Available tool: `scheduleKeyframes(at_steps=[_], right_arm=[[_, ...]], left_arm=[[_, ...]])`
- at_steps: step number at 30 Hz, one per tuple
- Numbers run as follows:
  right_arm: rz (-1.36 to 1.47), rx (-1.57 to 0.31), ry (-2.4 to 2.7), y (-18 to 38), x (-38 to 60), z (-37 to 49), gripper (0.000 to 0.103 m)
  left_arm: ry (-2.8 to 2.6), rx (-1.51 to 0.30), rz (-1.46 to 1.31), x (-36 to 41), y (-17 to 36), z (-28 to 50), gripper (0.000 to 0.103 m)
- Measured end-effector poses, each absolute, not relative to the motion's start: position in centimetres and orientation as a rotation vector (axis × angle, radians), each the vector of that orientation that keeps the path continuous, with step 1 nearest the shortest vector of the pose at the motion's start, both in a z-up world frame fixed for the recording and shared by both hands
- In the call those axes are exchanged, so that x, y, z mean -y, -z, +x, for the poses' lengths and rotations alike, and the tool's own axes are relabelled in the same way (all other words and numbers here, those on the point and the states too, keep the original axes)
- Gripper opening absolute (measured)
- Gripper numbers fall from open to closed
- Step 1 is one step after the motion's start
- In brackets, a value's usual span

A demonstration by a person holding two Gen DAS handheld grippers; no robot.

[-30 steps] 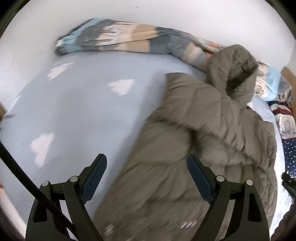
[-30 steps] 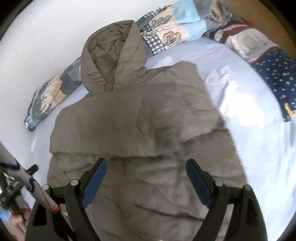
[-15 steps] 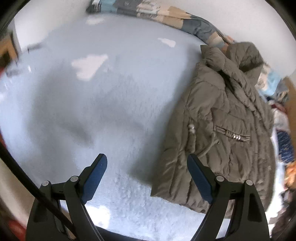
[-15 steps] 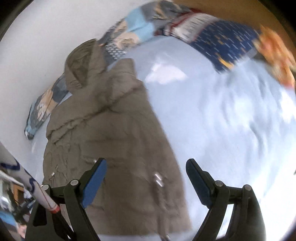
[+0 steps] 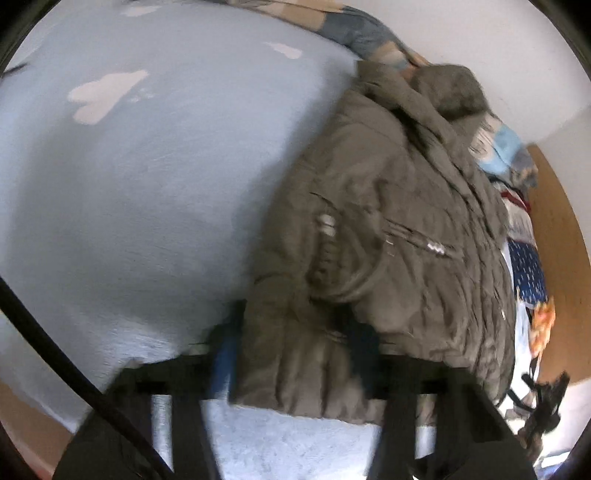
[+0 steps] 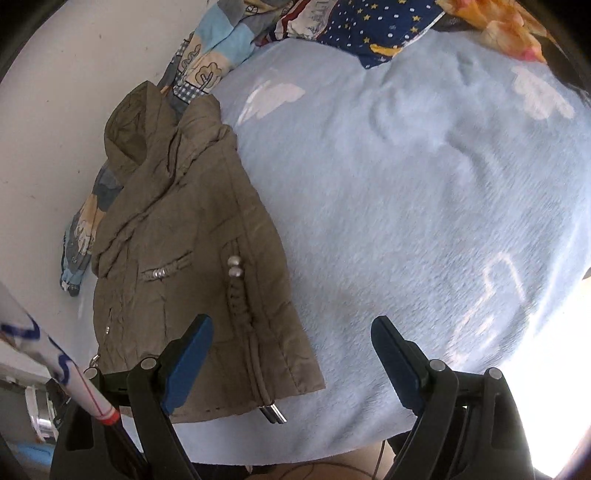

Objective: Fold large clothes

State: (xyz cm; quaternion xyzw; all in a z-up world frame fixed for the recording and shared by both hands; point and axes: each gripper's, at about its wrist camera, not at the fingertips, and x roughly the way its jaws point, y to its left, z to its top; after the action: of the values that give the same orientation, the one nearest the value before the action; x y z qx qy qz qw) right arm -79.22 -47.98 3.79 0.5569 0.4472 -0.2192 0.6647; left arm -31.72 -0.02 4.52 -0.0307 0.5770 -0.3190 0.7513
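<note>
An olive-brown hooded puffer jacket point(image 5: 388, 221) lies folded lengthwise on a light blue bed sheet point(image 5: 147, 184), hood toward the wall. My left gripper point(image 5: 295, 343) is at the jacket's near hem, blurred, and its jaws are closing with the hem's left corner bunched between the fingers. In the right wrist view the jacket point(image 6: 177, 236) lies at the left, with a drawcord and silver beads point(image 6: 234, 267) on top. My right gripper point(image 6: 291, 325) hangs open above the jacket's near right corner and the sheet point(image 6: 424, 203), holding nothing.
A patterned quilt point(image 6: 207, 55) and a star-print blanket point(image 6: 369, 26) are piled along the wall and head of the bed. A wooden headboard point(image 5: 557, 258) stands at the right. A white pole point(image 6: 55, 362) and a black cable point(image 5: 55, 354) cross the near left corners.
My left gripper dropped to the jacket's hem and its jaws narrowed around the fabric. The right gripper swung right, so the jacket now sits at the left of its view.
</note>
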Motion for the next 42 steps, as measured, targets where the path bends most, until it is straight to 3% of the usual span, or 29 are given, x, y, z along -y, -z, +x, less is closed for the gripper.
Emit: scheduleKeyframes(at_steps=[3,5,10,13,21,23,25,28,34,38,42], right_arm=[[1.266,-1.028,0.479,-3.0,47.6,-78.9,0.090],[1.271,-1.043,0.457,-2.4,47.2,-78.5,0.082],[1.272,-1.066,0.376,-1.4,46.1,-77.0,0.031],[1.217,-1.048,0.386,-2.6,45.9,-77.0,0.021],[1.063,-1.089,0.473,-4.5,46.2,-77.5,0.018],[1.072,-1.102,0.477,-4.1,46.3,-77.4,0.022],[1.067,-1.106,0.505,-4.2,46.7,-77.5,0.040],[0.972,-1.057,0.632,-6.2,47.7,-78.1,0.050],[0.881,-0.947,0.575,-9.0,46.7,-76.4,0.050],[0.834,-0.980,0.416,-8.8,43.9,-72.1,0.050],[0.777,-1.036,0.353,-8.0,41.7,-68.7,0.051]], left_arm=[[0.692,-1.223,-0.027,0.5,-4.6,-32.5,0.029],[0.696,-1.212,-0.031,0.4,-4.8,-32.8,0.026],[0.696,-1.179,-0.015,0.8,-5.2,-33.7,0.021],[0.707,-1.164,-0.001,0.8,-5.7,-34.7,0.020],[0.722,-1.160,0.010,0.4,-6.0,-36.5,0.023],[0.671,-1.159,0.010,0.1,-6.2,-36.2,0.030],[0.625,-1.132,-0.006,-0.3,-6.7,-35.9,0.030],[0.559,-1.029,-0.029,-1.1,-8.7,-35.8,0.031],[0.621,-0.908,0.109,3.2,-10.4,-38.7,0.034],[0.722,-0.863,0.254,8.0,-10.1,-41.9,0.051],[0.747,-0.890,0.371,11.3,-7.9,-43.3,0.052]])
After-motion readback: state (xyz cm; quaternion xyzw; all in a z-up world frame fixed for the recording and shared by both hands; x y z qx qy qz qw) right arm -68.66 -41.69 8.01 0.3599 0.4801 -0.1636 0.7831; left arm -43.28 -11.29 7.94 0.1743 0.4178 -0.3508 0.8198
